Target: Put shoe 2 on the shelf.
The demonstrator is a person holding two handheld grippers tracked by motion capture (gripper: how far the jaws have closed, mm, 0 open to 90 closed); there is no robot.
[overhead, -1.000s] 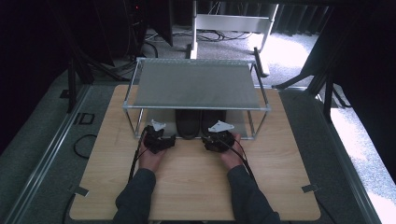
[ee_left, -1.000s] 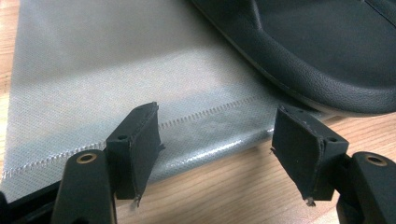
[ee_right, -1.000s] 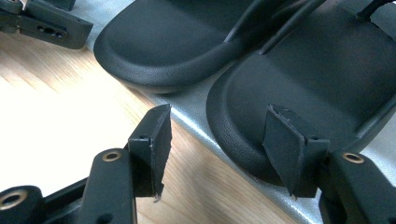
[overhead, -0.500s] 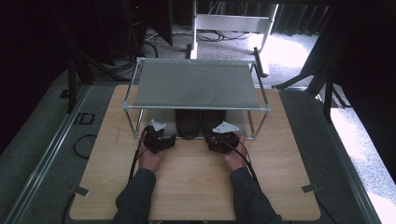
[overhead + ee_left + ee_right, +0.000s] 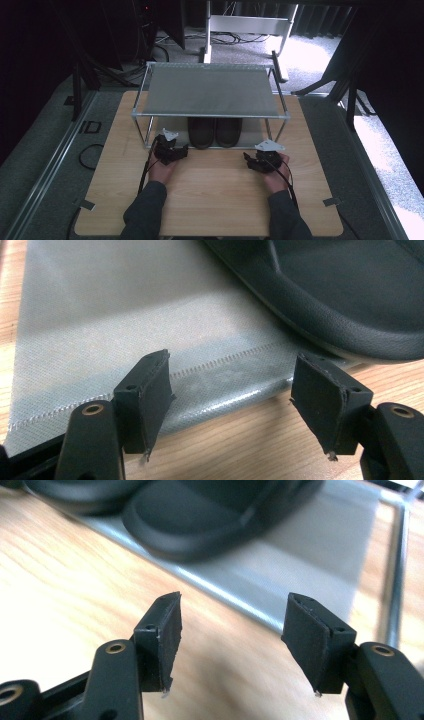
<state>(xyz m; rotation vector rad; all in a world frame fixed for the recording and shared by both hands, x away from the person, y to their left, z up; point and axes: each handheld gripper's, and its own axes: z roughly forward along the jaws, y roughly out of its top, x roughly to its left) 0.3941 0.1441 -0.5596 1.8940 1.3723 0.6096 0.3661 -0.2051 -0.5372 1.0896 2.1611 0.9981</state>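
High view | shoes [image 5: 215, 131] at rack [image 5: 212, 116] front edge | bare table [image 5: 215, 195] before it

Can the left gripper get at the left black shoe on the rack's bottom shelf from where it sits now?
Probably yes. The left gripper sits at the lower shelf's front edge, jaws open and empty, with the left shoe just beyond and nothing between them. The top shelf overhangs, so it would likely have to go in low.

Two black shoes [image 5: 215, 132], side by side on the lower shelf. One two-tier rack [image 5: 212, 92]. One wooden worktop [image 5: 210, 190]. Two claws: left claw [image 5: 172, 150], right claw [image 5: 256, 162]. Two hands.
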